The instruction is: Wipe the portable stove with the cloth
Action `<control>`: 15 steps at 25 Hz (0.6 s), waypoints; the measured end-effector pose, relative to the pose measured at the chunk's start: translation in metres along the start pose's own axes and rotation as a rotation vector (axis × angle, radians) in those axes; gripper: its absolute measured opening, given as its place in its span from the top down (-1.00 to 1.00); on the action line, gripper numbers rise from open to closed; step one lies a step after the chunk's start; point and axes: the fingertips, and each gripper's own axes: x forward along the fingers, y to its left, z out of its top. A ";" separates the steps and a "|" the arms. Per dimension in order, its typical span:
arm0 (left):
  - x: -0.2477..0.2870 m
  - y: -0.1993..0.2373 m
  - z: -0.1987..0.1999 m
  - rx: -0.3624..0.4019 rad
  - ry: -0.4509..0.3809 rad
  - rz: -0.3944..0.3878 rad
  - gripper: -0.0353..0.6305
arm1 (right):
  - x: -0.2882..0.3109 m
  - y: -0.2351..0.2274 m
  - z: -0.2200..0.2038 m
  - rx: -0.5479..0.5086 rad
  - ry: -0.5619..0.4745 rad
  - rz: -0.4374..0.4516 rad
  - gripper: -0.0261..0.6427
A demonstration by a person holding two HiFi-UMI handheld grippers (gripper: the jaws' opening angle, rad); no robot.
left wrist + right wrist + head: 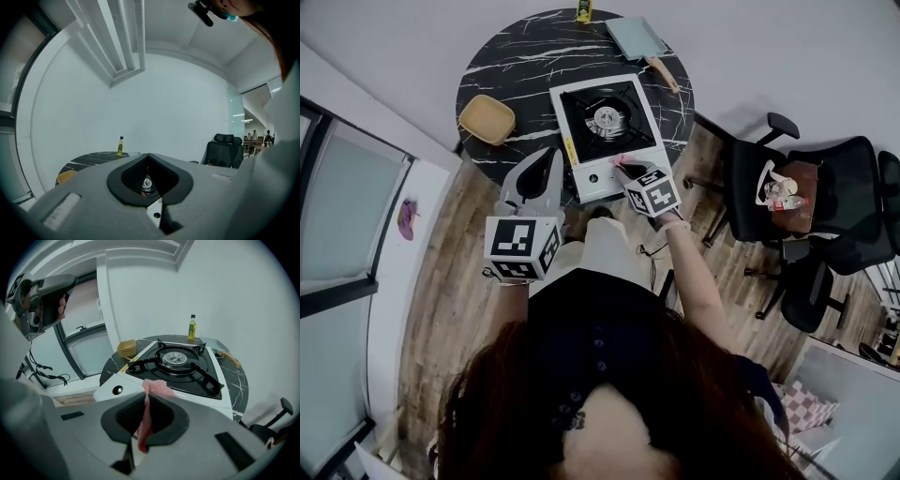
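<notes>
The portable stove [605, 131] is white with a black top and a round burner [176, 357], standing on the round black marble table [506, 70]. A pink cloth [149, 408] is pinched in my right gripper [146, 397], which is shut on it just above the stove's near front edge [623, 167]. My left gripper [546, 169] is shut and empty, held off the table's near left edge and tilted up; through its jaws I glimpse the burner [147, 183].
A yellow bowl [487, 119] sits left of the stove. At the table's far side are a small yellow bottle [191, 327], a grey tray [636, 37] and a wooden-handled tool [662, 73]. Black office chairs [825, 206] stand to the right.
</notes>
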 end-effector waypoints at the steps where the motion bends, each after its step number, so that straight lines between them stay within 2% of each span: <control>1: 0.000 0.001 0.000 0.001 0.000 0.002 0.86 | 0.001 0.003 0.001 -0.004 -0.001 0.004 0.86; 15: -0.006 0.010 0.000 0.001 0.003 0.018 0.86 | 0.011 0.030 0.008 -0.034 0.000 0.047 0.86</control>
